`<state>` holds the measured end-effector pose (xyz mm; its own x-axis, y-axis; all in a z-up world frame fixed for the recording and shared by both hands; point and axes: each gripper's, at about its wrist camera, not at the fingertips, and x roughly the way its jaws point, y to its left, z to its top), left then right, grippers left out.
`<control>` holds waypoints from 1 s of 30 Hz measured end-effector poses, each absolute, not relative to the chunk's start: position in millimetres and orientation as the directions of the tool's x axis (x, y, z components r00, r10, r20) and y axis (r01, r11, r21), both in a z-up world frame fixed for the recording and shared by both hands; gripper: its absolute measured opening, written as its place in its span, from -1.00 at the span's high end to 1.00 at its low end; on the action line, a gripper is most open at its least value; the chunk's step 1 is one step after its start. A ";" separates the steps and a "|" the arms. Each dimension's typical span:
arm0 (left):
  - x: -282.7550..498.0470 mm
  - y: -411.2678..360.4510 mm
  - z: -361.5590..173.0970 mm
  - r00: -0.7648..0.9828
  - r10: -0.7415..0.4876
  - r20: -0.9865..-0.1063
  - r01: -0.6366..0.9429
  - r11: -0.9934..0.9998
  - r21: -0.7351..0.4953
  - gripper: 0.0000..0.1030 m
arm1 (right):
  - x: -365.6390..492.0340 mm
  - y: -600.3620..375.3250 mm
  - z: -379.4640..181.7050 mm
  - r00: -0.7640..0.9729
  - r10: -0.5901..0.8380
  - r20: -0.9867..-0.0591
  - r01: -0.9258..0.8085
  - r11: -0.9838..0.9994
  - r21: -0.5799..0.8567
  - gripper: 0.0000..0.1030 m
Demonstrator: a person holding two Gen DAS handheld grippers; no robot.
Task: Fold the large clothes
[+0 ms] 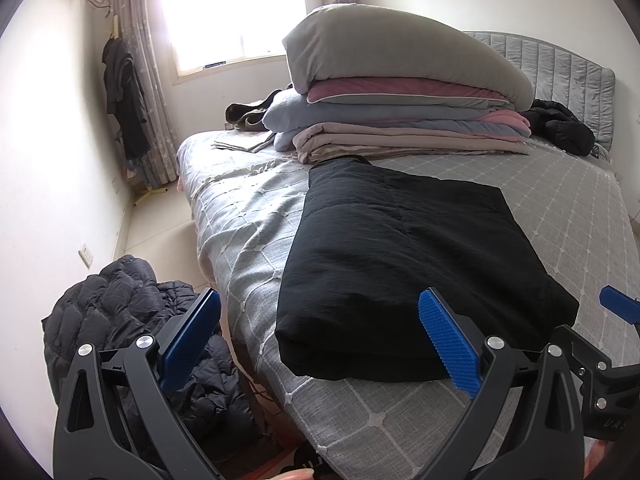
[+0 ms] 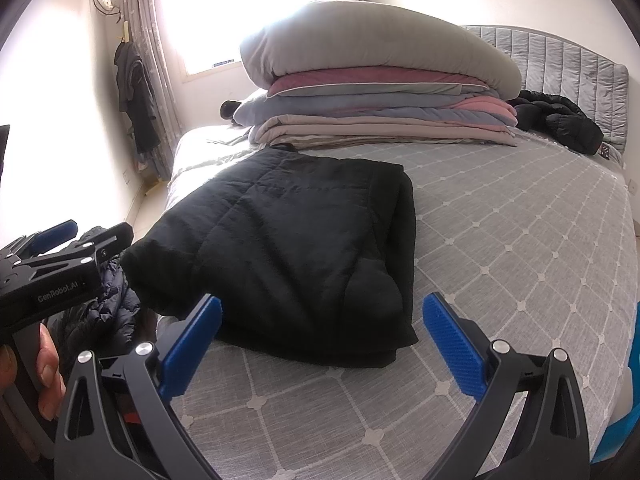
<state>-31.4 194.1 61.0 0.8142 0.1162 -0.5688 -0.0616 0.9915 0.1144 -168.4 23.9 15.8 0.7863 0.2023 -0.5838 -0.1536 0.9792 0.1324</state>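
Here, puffy quilted black coat (image 1: 408, 264), folded rectangular, grid-stitched bedspread (image 1: 560, 208)

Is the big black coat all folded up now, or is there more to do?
Done: the black coat lies folded in a neat block on the bed. In hand: nothing; the left gripper and right gripper are both open and not touching it. Left: maybe the dark puffer jacket heaped on the floor and another black jacket by the headboard.
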 end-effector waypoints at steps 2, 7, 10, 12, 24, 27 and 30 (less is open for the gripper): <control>-30.6 194.9 61.1 0.814 0.113 -0.569 -0.059 0.992 0.114 -0.86 | -167.7 23.6 16.0 0.786 0.202 -0.584 -0.154 0.979 0.132 -0.89; -30.2 195.7 61.1 0.814 0.100 -0.573 -0.046 0.993 0.108 -0.86 | -168.4 22.9 16.0 0.784 0.206 -0.585 -0.158 0.979 0.132 -0.89; -29.3 197.4 61.5 0.813 0.101 -0.574 -0.049 0.993 0.106 -0.86 | -167.5 22.4 16.2 0.784 0.206 -0.585 -0.158 0.979 0.133 -0.89; -29.7 197.9 62.1 0.814 0.101 -0.572 -0.050 0.993 0.105 -0.86 | -167.4 22.2 16.1 0.784 0.206 -0.585 -0.158 0.978 0.133 -0.89; -30.7 199.3 64.3 0.817 0.079 -0.571 -0.039 0.996 0.081 -0.86 | -167.9 20.2 18.5 0.789 0.210 -0.578 -0.166 0.978 0.129 -0.89; -29.9 199.0 64.3 0.817 0.070 -0.572 -0.032 0.997 0.076 -0.86 | -167.7 19.9 19.0 0.789 0.211 -0.577 -0.168 0.978 0.128 -0.89; -29.9 198.3 64.8 0.815 0.066 -0.576 -0.030 0.997 0.072 -0.86 | -167.5 19.9 19.0 0.788 0.211 -0.578 -0.167 0.977 0.129 -0.89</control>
<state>-29.9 198.3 64.8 0.8150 0.0663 -0.5757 -0.0302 0.9969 0.0721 -167.5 19.9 19.0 0.7881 0.2112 -0.5782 -0.1675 0.9774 0.1287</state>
